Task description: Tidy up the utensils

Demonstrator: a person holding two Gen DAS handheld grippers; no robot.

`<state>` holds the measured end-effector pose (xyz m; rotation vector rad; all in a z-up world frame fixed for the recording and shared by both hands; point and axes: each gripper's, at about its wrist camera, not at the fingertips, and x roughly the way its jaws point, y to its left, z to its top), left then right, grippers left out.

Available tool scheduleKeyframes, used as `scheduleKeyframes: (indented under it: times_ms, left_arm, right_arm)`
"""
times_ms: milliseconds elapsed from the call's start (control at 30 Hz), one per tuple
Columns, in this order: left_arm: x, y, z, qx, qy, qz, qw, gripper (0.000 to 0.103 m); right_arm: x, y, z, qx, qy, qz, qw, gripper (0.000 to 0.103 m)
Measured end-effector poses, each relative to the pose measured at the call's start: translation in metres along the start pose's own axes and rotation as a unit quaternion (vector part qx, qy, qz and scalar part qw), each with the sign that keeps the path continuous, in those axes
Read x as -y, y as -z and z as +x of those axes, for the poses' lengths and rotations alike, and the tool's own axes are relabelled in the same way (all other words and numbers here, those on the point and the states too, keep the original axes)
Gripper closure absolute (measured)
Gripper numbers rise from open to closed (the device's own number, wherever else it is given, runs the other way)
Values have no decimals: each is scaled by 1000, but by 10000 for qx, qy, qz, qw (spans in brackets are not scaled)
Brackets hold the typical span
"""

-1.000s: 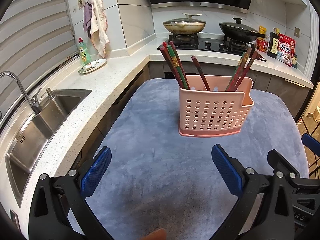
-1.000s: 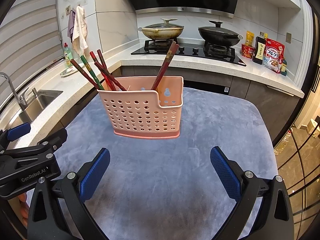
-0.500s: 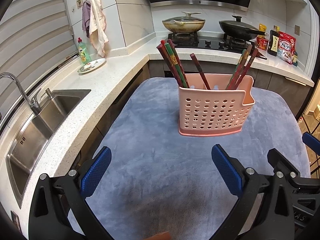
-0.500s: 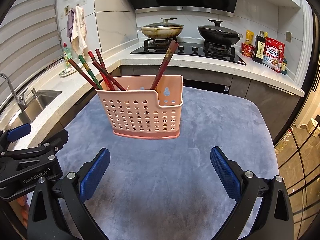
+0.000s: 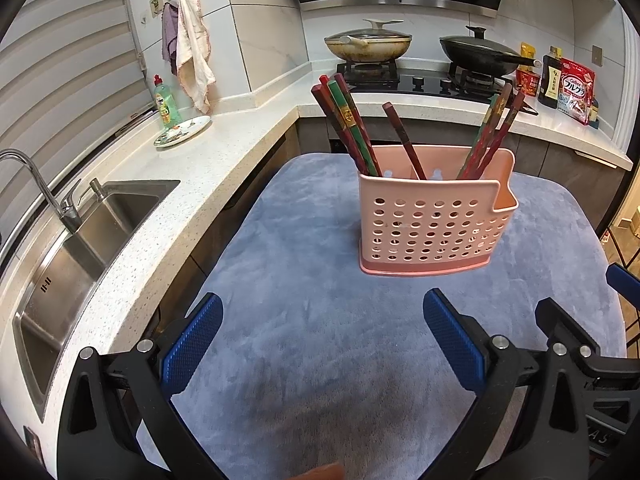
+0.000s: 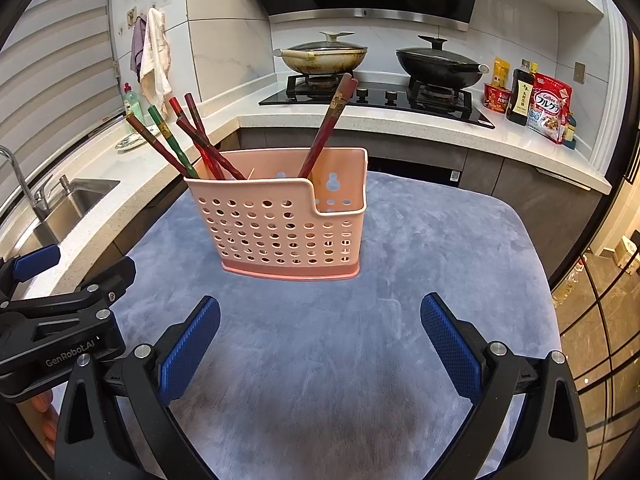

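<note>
Left wrist view: my left gripper (image 5: 320, 344) and right gripper (image 6: 318, 344) both gape empty. Chopsticks (image 5: 360, 136) all sit in the basket (image 5: 432, 224), so I judge sorting done; next, just back away.

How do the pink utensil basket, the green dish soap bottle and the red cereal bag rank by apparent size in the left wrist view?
1. Pink utensil basket, clearly largest, though it is also nearest the camera.
2 and 3. Red cereal bag and green dish soap bottle: these look alike in size, both far off, so I will not rank them.
</note>
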<state>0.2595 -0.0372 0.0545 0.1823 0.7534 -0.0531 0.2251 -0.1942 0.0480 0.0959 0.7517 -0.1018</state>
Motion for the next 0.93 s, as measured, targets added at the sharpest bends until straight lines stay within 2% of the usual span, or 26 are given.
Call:
scheduleKeyframes:
  times_ms: [933]
  left_arm:
    - [-7,-5,19,-146,1,-97,9998,7]
  right_arm:
    - [-4,-6,17,-82,93,-14,9999,7]
